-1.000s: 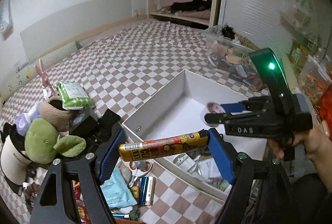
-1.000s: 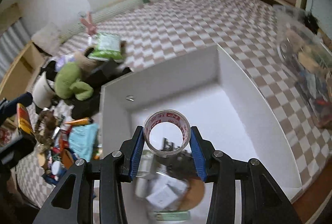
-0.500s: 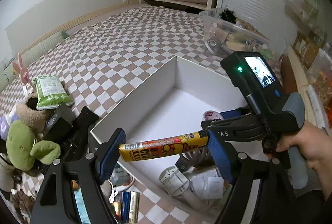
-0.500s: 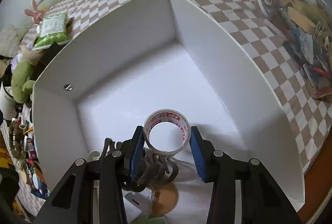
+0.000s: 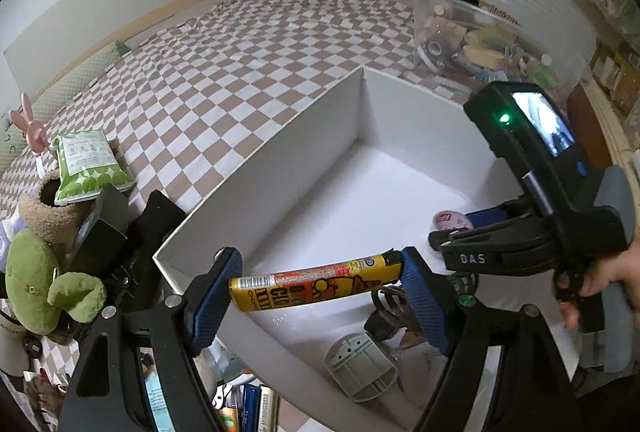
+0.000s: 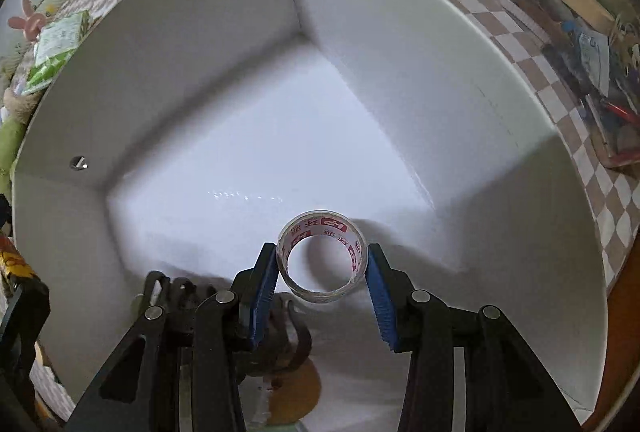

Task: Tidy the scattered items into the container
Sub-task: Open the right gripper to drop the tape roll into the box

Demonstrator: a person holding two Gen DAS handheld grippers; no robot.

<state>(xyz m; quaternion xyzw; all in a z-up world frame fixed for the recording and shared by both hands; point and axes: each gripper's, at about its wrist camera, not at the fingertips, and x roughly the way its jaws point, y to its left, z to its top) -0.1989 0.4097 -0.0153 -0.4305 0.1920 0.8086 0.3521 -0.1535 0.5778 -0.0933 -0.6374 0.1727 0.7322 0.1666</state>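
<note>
My left gripper (image 5: 316, 282) is shut on a long yellow and orange snack packet (image 5: 312, 282), held crosswise above the near corner of the white box (image 5: 280, 159). In the right wrist view my right gripper (image 6: 322, 264) is shut on a clear tape roll (image 6: 322, 256) with red print, pointing straight down, low inside the white box (image 6: 400, 43). The same tape roll (image 5: 450, 220) and the right gripper (image 5: 468, 232), with a person's hand (image 5: 608, 284) on its handle, show in the left wrist view. A black cable bundle (image 6: 180, 296) and other small items lie at the box's near end.
Left of the box lie a green plush toy (image 5: 36, 284), a green snack bag (image 5: 86, 163), black items and small clutter. A clear plastic tub (image 5: 480, 43) full of things stands beyond the box on the checkered cover. A grey plug adapter (image 5: 360, 368) lies in the box.
Both grippers have sunk towards the box with their loads. The right one has tipped to point straight down and now sits deep inside the box; the left one has moved over the box's corner.
</note>
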